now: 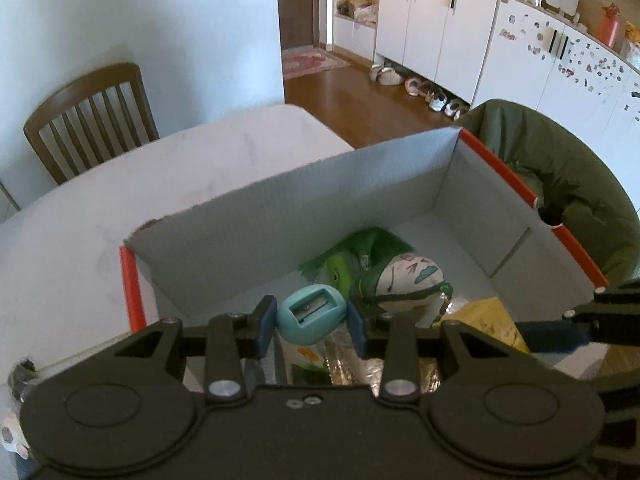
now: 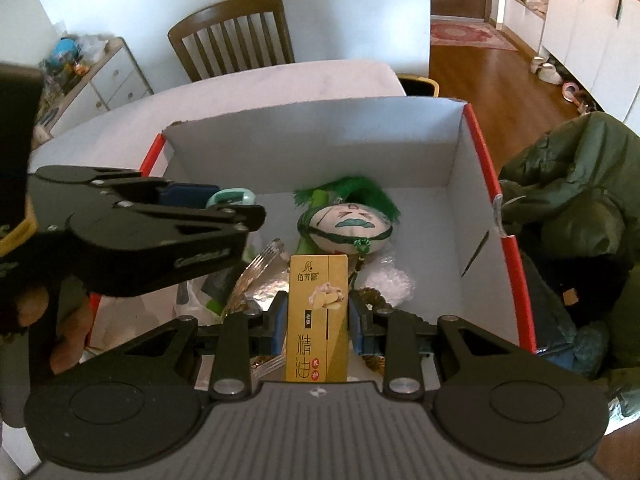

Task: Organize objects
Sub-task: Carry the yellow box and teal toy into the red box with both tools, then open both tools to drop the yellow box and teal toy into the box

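- right gripper (image 2: 318,320) clamped on upright yellow carton (image 2: 316,316), over white box with red edges (image 2: 486,168)
- left gripper (image 2: 216,200) at left, pinching teal sharpener (image 2: 230,199)
- in box: green-tasselled face pouch (image 2: 348,224)
- wooden chair (image 2: 232,36) behind table (image 2: 280,80)

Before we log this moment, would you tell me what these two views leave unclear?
- Left wrist view: the yellow box is mostly hidden behind the left tool, which holds the blue sharpener.
- Right wrist view: the sharpener is mostly covered by the left tool's frame.
- Both views: items under the stuffed toy are hidden by the tools and blurred.
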`<state>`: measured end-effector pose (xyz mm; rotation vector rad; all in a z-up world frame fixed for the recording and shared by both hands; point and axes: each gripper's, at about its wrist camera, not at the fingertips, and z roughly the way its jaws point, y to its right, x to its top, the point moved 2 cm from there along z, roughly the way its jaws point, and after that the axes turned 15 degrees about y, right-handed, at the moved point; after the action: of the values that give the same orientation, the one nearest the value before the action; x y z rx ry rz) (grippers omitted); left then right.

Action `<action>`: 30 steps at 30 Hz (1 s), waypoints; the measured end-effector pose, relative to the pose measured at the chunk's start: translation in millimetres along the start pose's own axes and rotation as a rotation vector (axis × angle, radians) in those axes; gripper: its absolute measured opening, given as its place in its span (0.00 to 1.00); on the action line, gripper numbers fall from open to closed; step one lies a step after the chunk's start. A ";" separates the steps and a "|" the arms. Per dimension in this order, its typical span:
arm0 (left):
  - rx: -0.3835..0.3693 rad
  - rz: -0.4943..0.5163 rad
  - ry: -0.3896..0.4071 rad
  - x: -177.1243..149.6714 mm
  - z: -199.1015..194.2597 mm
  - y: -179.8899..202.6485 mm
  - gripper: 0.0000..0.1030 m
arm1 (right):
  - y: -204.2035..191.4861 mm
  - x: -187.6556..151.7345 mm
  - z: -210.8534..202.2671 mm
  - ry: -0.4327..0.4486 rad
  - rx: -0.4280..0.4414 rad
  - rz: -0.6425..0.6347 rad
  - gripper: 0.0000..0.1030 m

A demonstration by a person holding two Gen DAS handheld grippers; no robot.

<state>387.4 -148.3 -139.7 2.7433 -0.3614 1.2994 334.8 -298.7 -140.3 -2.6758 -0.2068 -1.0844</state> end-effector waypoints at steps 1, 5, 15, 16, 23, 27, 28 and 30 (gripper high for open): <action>-0.001 0.004 0.002 0.0 1.1 0.9 0.35 | -0.6 -0.8 1.5 -0.005 0.003 -0.005 0.29; -0.003 0.020 0.001 1.9 2.5 6.3 0.35 | -3.9 -4.1 5.8 -0.016 0.010 -0.023 0.29; -0.045 0.021 -0.033 -5.9 7.0 11.9 0.35 | -4.1 -16.8 15.7 -0.048 0.015 -0.038 0.29; -0.054 0.012 -0.045 -7.2 8.8 12.1 0.35 | -4.5 -18.1 15.9 -0.048 0.015 -0.047 0.29; -0.059 -0.015 -0.107 -16.0 14.7 10.3 0.35 | -3.1 -18.8 18.0 -0.044 0.009 -0.064 0.30; -0.057 -0.019 -0.149 -16.9 19.8 10.9 0.36 | -2.6 -17.6 14.9 -0.030 0.005 -0.082 0.30; -0.055 -0.020 -0.156 -17.0 21.4 11.5 0.37 | -2.4 -16.4 13.5 -0.027 0.004 -0.082 0.30; -0.052 -0.022 -0.166 -17.5 22.9 11.2 0.39 | -2.6 -12.2 8.4 -0.010 0.008 -0.086 0.30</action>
<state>391.1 -160.1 -168.0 2.8102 -0.3705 1.0454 331.0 -294.4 -154.2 -2.6878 -0.3297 -1.0931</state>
